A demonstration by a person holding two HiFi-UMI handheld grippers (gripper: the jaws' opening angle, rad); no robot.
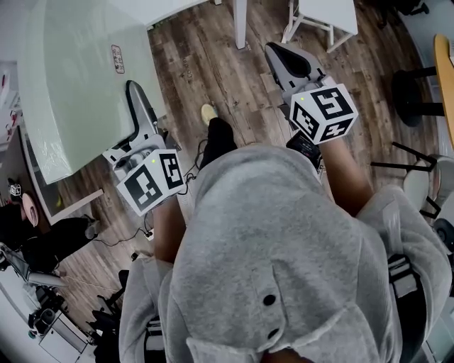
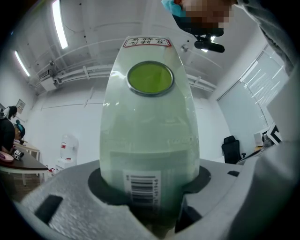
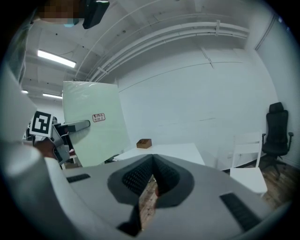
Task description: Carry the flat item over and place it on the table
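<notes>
The flat item is a large pale green translucent board (image 1: 78,85) with a small red-print label, held upright at the left of the head view. My left gripper (image 1: 136,96) is shut on its right edge. In the left gripper view the board (image 2: 149,136) rises straight out of the gripper (image 2: 150,187), with a barcode sticker near the pads and a green disc higher up. My right gripper (image 1: 275,51) points forward at the upper middle, away from the board, shut with nothing in it (image 3: 151,176). From the right gripper view the board (image 3: 93,136) stands at the left.
A white table (image 3: 164,151) with a small brown box (image 3: 144,143) stands ahead; its corner and leg (image 1: 240,21) show at the top of the head view. A white chair (image 3: 248,154), a black office chair (image 3: 274,136) and a black stool (image 1: 411,92) are to the right. Wooden floor (image 1: 213,64) lies below.
</notes>
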